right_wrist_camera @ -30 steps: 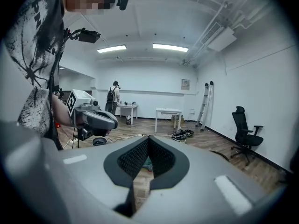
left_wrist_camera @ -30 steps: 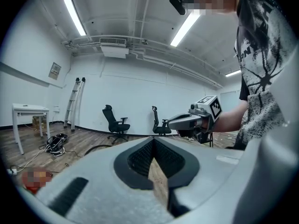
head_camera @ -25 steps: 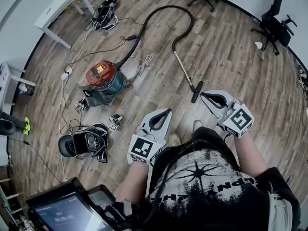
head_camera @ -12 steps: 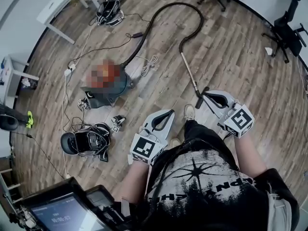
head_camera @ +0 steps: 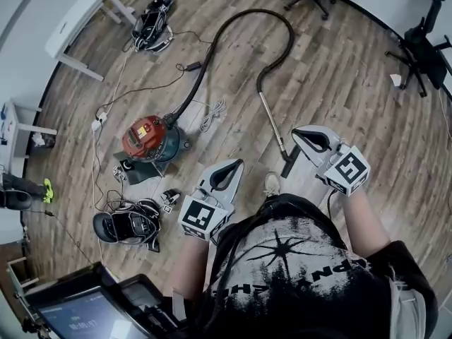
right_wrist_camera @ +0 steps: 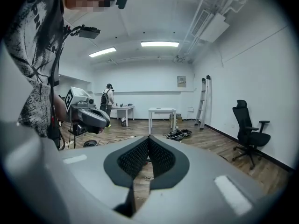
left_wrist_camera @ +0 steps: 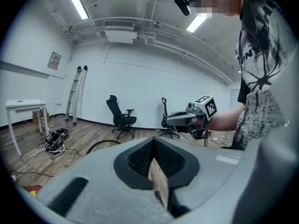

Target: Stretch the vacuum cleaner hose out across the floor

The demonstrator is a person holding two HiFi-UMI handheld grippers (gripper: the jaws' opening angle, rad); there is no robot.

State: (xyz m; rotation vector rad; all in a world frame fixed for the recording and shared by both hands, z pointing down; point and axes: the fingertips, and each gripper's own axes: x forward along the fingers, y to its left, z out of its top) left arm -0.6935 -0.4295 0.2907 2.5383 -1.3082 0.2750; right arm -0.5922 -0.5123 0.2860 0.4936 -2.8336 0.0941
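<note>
Curling hose (head_camera: pixel 268 10) in head view; person (right_wrist_camera: pixel 108 97) in right gripper view.

Person stepped forward, right hand-held gripper (head_camera: pixel 297 133) now alongside the floor nozzle (head_camera: pixel 289 165), red vacuum cleaner (head_camera: pixel 150 138) nearer left hand-held gripper (head_camera: pixel 236 165)

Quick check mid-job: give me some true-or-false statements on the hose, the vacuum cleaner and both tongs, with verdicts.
The black flexible vacuum hose lies straight. False: it curves in a loop across the wooden floor.
The left tongs and right tongs are both shut and empty. True.
The red drum vacuum cleaner stands on the floor. True.
The right tongs grip the silver metal wand. False: the wand lies on the floor, ungripped.
</note>
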